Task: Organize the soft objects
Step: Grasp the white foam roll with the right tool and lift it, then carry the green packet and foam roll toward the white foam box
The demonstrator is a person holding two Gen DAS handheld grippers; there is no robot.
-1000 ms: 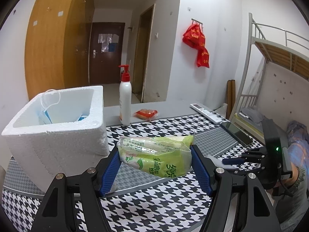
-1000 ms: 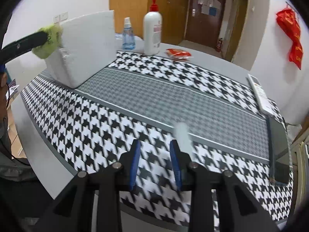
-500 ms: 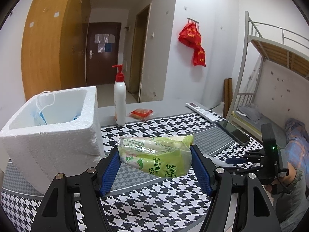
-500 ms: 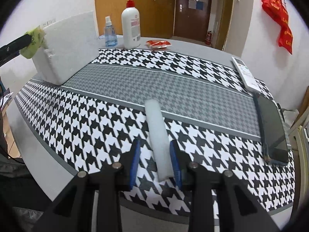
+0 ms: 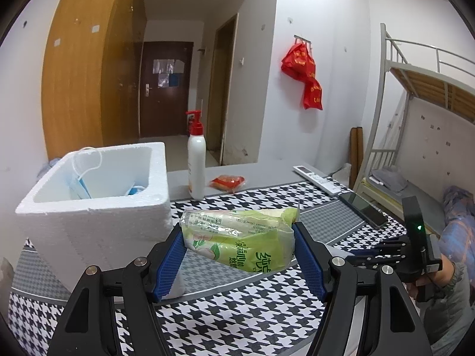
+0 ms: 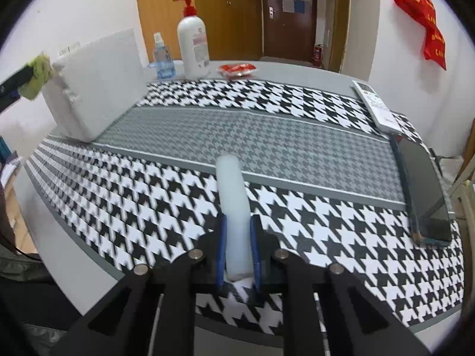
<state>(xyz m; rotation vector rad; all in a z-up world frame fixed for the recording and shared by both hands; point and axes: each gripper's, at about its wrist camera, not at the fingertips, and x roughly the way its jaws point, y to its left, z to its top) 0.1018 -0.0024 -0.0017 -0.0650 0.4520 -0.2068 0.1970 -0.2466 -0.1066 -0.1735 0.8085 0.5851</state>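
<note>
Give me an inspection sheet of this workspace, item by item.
Surface: table under a houndstooth cloth.
Job's things: green tissue pack held above the cloth; pale foam roll lying on the cloth; white foam box with face masks inside.
Clutter: pump bottle, spray bottle, red packet, remote, phone.
Grippers: left gripper clamps the tissue pack; right gripper jaws have just been closing, now pressing the foam roll.
Cables: nothing seen.
Surroundings: dark door, red bags on a wall hook, bunk bed, a person's sleeve.
</note>
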